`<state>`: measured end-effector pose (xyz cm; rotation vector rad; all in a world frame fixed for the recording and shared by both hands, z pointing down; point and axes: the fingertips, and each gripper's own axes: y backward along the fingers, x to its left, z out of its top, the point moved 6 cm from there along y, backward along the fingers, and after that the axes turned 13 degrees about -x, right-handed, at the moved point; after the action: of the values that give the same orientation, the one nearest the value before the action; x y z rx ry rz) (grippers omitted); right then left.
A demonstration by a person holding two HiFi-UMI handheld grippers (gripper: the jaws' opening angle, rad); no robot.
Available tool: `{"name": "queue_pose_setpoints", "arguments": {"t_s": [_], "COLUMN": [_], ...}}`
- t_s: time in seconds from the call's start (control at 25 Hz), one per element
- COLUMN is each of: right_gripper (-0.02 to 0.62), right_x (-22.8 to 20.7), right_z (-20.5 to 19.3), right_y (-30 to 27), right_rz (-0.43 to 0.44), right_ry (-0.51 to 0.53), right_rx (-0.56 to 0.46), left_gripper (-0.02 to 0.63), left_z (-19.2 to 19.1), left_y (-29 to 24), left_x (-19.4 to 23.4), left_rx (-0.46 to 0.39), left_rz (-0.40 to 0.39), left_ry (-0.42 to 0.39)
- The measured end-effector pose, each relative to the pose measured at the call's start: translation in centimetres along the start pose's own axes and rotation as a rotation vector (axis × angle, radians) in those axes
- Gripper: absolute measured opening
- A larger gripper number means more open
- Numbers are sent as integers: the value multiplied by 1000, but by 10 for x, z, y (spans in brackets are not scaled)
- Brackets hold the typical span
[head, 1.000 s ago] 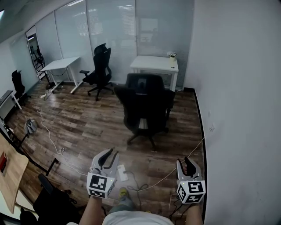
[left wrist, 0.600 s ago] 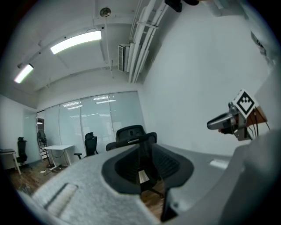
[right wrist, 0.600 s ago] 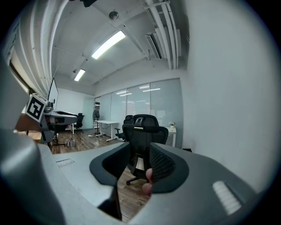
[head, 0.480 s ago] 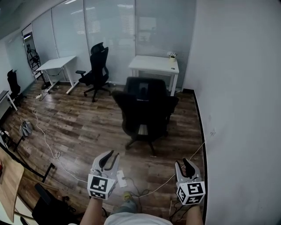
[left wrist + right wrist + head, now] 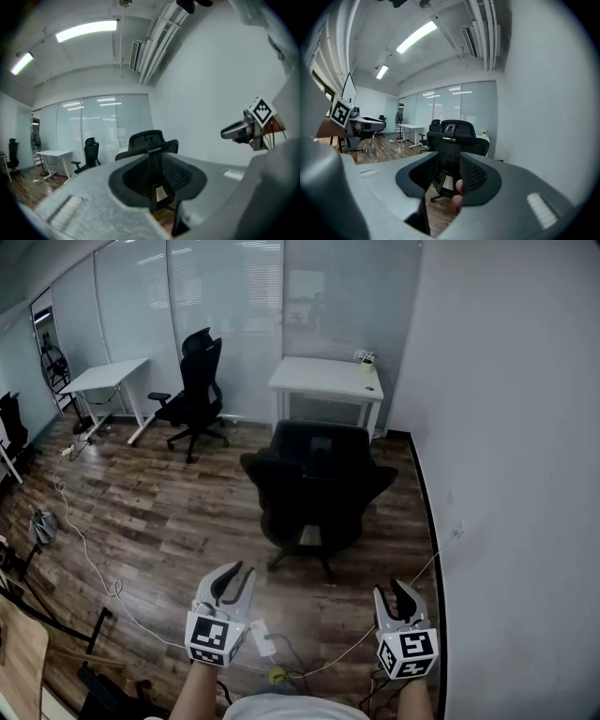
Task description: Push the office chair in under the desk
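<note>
Office chair (image 5: 314,486) stood short of the desk (image 5: 326,379): likely heavy yet free-rolling, best pushed at its stiff backrest. Left gripper (image 5: 236,573) and right gripper (image 5: 393,589) were released, empty.

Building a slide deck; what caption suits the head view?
The left gripper and right gripper, both open, face the office chair standing clear of the white desk.
</note>
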<state>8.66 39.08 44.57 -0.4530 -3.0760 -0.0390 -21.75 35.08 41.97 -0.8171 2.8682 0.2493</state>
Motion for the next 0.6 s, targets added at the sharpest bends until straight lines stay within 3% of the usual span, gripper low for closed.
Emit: {"name": "queue_pose_setpoints", "arguments": {"t_s": [0.24, 0.6], "right_gripper": [121, 123], "right_x": [22, 27], "right_z": [5, 7], "right_y": [-41, -66], "right_rz": [-17, -55], "right_ry": [18, 47], "right_rx": [-7, 8], "left_gripper": [86, 86], "left_z": [-11, -28], "left_y": [-21, -39], "left_x": [43, 66], "left_rx": [-12, -6], "left_rz": [-38, -79], "left_ry": [5, 40]}}
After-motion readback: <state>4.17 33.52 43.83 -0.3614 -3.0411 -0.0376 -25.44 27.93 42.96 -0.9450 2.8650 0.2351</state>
